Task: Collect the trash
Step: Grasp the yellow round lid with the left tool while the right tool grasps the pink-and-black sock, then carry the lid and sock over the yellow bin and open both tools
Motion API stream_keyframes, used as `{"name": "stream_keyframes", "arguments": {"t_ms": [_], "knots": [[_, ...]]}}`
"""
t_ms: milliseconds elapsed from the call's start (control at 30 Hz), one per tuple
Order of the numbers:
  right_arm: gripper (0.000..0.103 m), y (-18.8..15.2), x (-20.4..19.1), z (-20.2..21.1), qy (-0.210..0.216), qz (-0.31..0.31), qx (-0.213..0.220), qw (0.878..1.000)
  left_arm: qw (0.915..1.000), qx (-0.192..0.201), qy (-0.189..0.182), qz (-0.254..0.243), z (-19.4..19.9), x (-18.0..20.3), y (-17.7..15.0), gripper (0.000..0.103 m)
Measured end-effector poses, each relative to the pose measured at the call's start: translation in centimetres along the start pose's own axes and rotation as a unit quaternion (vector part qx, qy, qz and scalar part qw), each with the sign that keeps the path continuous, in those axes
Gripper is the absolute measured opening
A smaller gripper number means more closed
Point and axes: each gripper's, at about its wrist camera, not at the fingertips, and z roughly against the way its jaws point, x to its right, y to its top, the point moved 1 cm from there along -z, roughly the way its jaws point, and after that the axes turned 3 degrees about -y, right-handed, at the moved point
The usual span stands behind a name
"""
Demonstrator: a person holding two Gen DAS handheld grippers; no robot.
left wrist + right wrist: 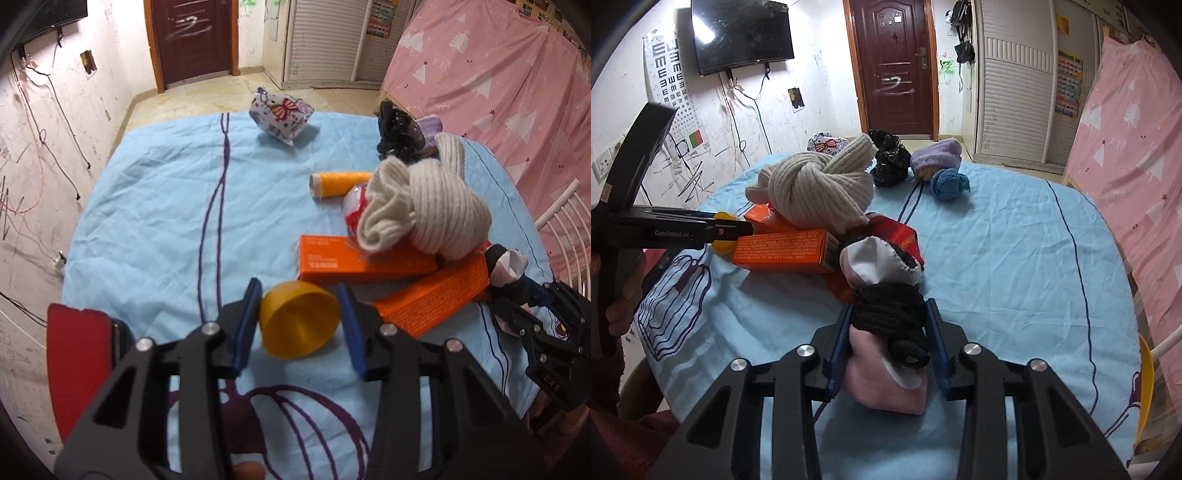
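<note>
i see a light blue sheet (155, 206) with purple line drawings covering the surface, creased all over; behind it, at the top of the left wrist view, a dark brown door (192, 37), tiled floor and a scuffed white wall (44, 155) strung with loose cables on the left; a pink curtain (498, 92) printed with white trees fills the upper right; in the right wrist view a wall-mounted tv (742, 35) and an eye chart (670, 74) sit upper left, a white slatted wardrobe (1012, 92) upper right.

my left gripper (301, 325) sits low centre with its blue pads on either side of a yellow cup (299, 319) lying on its side; the left pad touches it, the right pad seems to stand just off it, so i cannot tell if it is clamped.

my right gripper (890, 339) is closed on a black, pink and white sock bundle (886, 332) at lower centre, both pads pressing its sides.

near them lie two orange boxes (362, 264), touching, with a knotted cream knit (424, 210) resting on the boxes; an orange thread spool (340, 184) lies behind.
</note>
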Motion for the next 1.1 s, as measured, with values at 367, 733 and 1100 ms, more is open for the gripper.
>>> {"name": "stream_keyframes", "arguments": {"t_ms": [367, 733, 1100], "knots": [[0.03, 0.9, 1.8, 2.1, -0.011, -0.016, 0.031, 0.999, 0.9988, 0.046, 0.0, -0.016, 3.8, 1.5, 1.5, 0.04], [0.03, 0.7, 6.0, 4.4, -0.042, -0.047, 0.059, 0.996, 0.9955, 0.061, -0.026, -0.068, 4.9, 7.5, 3.0, 0.04], [0.03, -1.6, 13.8, 8.4, -0.08, -0.122, 0.098, 0.984, 0.9863, 0.052, -0.072, -0.139, 3.9, 17.3, 3.2, 0.04]]}}
